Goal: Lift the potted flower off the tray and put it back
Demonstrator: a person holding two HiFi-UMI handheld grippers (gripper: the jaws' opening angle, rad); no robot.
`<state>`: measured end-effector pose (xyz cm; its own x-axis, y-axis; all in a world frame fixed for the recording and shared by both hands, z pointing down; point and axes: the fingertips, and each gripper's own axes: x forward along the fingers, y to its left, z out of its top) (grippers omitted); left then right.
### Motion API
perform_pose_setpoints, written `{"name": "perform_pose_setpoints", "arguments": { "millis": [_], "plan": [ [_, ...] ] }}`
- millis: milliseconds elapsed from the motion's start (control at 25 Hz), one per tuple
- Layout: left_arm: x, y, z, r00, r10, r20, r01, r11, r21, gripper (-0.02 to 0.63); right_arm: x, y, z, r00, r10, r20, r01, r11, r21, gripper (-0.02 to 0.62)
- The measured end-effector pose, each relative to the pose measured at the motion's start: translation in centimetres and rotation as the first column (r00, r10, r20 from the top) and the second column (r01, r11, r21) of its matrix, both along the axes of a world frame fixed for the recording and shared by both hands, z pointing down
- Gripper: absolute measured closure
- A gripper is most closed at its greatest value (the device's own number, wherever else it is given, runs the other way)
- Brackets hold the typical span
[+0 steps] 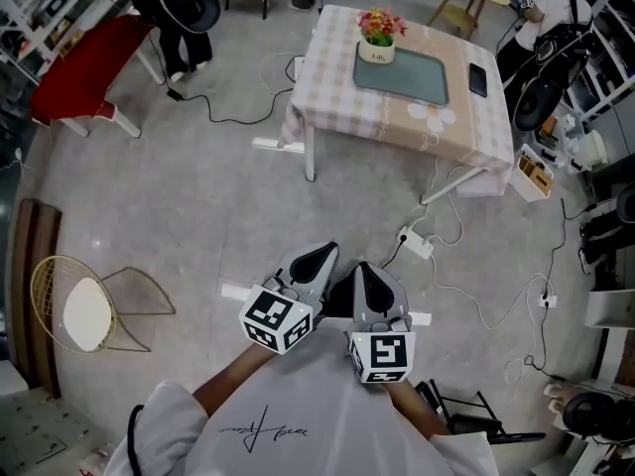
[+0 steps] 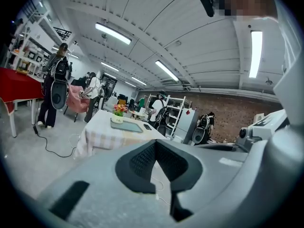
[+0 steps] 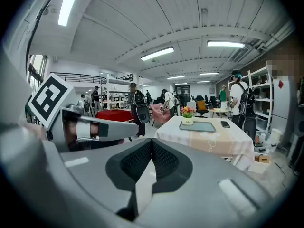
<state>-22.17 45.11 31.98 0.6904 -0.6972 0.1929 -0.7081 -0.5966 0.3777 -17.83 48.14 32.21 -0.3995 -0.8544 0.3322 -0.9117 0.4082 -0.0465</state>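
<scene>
1. The potted flower (image 1: pixel 380 35) stands up straight on the tray (image 1: pixel 417 79), at the tray's far left corner.
2. The tray lies flat on the counter (image 1: pixel 332 77), which has a checked cloth over it. A dark phone (image 1: pixel 477 80) lies on the counter near the tray.
3. The person (image 1: pixel 298 429) stands on the grey floor (image 1: pixel 198 186), well apart from the counter, and holds both grippers close in front of the body.
4. The left gripper (image 1: pixel 323 252) has its fingers clenched together, with nothing between them.
5. The right gripper (image 1: pixel 361 270) has its fingers clenched together too, and they hold nothing.
6. The two grippers are just beside each other, and both point toward the counter.
7. A white power strip (image 1: pixel 417 243) lies on the floor between the grippers and the counter, and a black cable (image 1: pixel 236 121) lies on the floor to the left of the counter.
8. A wire chair (image 1: pixel 87 305) stands at the left, and a red table (image 1: pixel 79 72) stands further off on that side
</scene>
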Motion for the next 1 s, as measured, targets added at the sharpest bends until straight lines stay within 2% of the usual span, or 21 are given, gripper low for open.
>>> {"name": "perform_pose_setpoints", "arguments": {
  "millis": [520,1000],
  "plan": [
    [0.1,-6.1,-0.2,1.000,-0.013,0.028,0.012,1.000,0.019,0.606,1.6,-6.4,-0.2,0.999,0.039,0.030,-0.039,0.999,0.004,0.592],
    [1.8,-15.9,-0.3,0.998,-0.057,0.027,0.057,0.998,0.024,0.606,5.6,-16.9,-0.9,1.000,0.031,-0.004,-0.031,0.999,0.008,0.592]
  ]
}}
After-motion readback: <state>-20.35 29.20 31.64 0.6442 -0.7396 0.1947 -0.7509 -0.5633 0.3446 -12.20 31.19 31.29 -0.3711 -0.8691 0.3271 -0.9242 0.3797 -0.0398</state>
